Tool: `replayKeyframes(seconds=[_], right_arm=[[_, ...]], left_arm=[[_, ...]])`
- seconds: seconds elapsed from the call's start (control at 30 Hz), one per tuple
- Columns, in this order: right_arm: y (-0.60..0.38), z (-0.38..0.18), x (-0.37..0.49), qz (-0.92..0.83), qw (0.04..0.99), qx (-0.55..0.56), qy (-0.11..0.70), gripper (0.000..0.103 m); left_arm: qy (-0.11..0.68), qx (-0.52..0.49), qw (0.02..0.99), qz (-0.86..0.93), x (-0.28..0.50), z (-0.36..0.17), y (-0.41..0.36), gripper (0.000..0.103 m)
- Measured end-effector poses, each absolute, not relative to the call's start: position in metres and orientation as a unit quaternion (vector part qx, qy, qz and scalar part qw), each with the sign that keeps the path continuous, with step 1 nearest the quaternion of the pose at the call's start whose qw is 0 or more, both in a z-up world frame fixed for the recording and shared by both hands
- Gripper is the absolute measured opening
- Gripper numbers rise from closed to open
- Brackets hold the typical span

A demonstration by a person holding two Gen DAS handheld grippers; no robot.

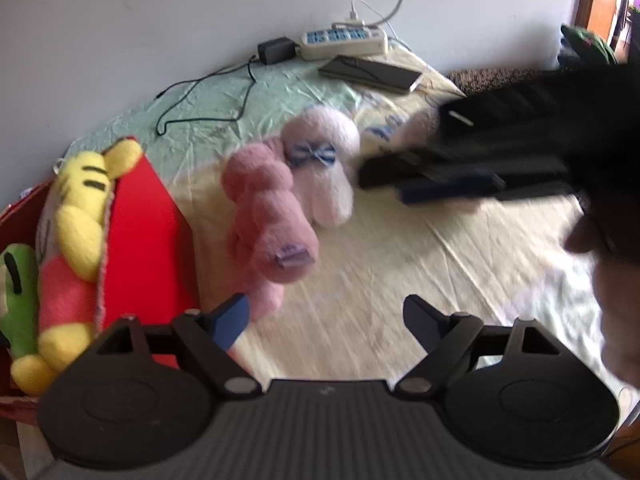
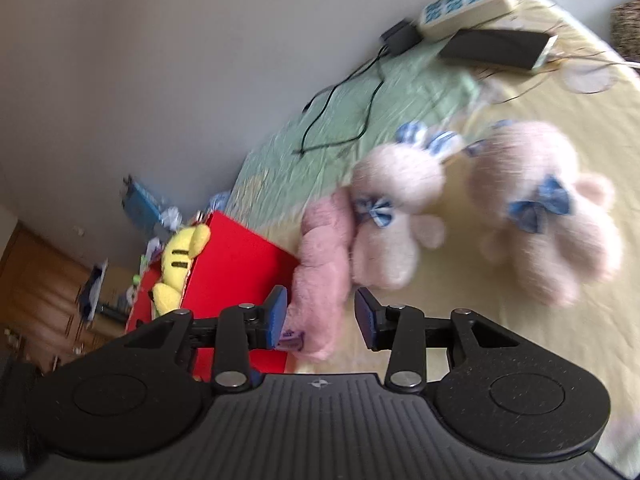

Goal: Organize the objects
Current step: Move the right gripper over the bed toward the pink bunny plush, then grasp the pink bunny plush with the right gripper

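A dusty pink plush (image 1: 268,216) (image 2: 324,264) lies on the bed against the red box (image 1: 148,240) (image 2: 236,256). A pale bunny plush with a blue bow (image 1: 324,160) (image 2: 392,216) rests beside it. A second pale plush with a blue bow (image 2: 544,216) lies further right, half hidden by my right gripper in the left wrist view. The box holds a yellow plush (image 1: 86,208) (image 2: 182,256) and a green one (image 1: 18,300). My left gripper (image 1: 324,316) hovers open near the pink plush's foot. My right gripper (image 2: 320,316) (image 1: 364,174) is open above the bed; the pink plush shows between its fingers, and I cannot tell if it touches them.
At the far edge by the wall lie a white power strip (image 1: 344,42) (image 2: 466,2), a black adapter (image 1: 274,50) with a trailing cable (image 1: 208,100), and a dark flat device (image 1: 370,72) (image 2: 496,48). A hand's dark outline (image 1: 612,300) fills the right side.
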State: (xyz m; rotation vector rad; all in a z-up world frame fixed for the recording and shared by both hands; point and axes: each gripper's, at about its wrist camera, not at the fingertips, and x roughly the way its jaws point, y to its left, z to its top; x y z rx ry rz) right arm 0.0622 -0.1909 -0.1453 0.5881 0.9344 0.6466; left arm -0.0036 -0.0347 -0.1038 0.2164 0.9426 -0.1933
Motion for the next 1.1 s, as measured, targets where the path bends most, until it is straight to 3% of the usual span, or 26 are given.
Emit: replayKeyframes(seconds=[0.27,0.4,0.53,1.1], right_arm=[[-0.151,-0.165,0.088,0.312,0.788,0.252,0.467,0.044],[-0.153,-0.175,0.089,0.313,0.769,0.271,0.487,0.029],[-0.167,-0.173,0.08,0.315,0.759,0.298,0.486,0.027],[-0.225,-0.182,-0.019,0.309,0.743,0.286,0.52,0.028]], left_arm=[[0.476,0.11,0.868,-0.087,-0.014,-0.12,-0.037,0.086],[0.475,0.11,0.869,-0.082,-0.02,-0.118,-0.034,0.088],[0.478,0.091,0.87,-0.081,-0.022,-0.115,-0.024,0.088],[0.5,-0.03,0.842,-0.203,-0.05,-0.109,0.004,0.09]])
